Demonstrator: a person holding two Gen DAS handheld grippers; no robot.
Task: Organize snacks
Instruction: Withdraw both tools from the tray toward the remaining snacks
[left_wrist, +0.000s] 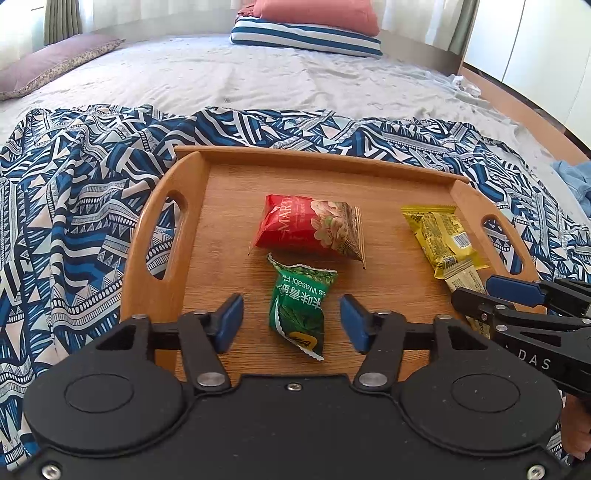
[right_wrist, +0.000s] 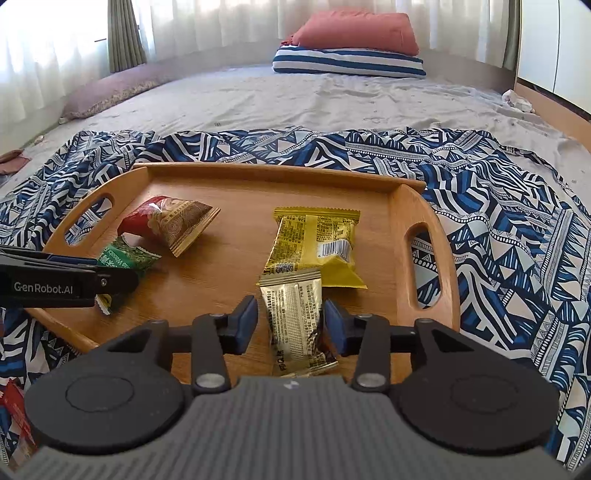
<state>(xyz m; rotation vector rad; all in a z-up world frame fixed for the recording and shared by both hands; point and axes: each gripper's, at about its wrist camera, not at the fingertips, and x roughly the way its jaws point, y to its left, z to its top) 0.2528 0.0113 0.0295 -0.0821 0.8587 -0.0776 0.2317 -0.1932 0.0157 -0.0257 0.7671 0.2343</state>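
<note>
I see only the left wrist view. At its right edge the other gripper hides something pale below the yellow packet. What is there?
Observer: A gold sachet lies on the tray, between the right gripper's fingers, which stand apart from it on both sides.
Operator: Does the sachet touch the yellow packet?
Observer: Its far end overlaps the near edge of the yellow packet.
Operator: Is any snack outside the tray?
Observer: A red packet lies on the patterned cloth, near the bottom left corner of the right wrist view.
</note>
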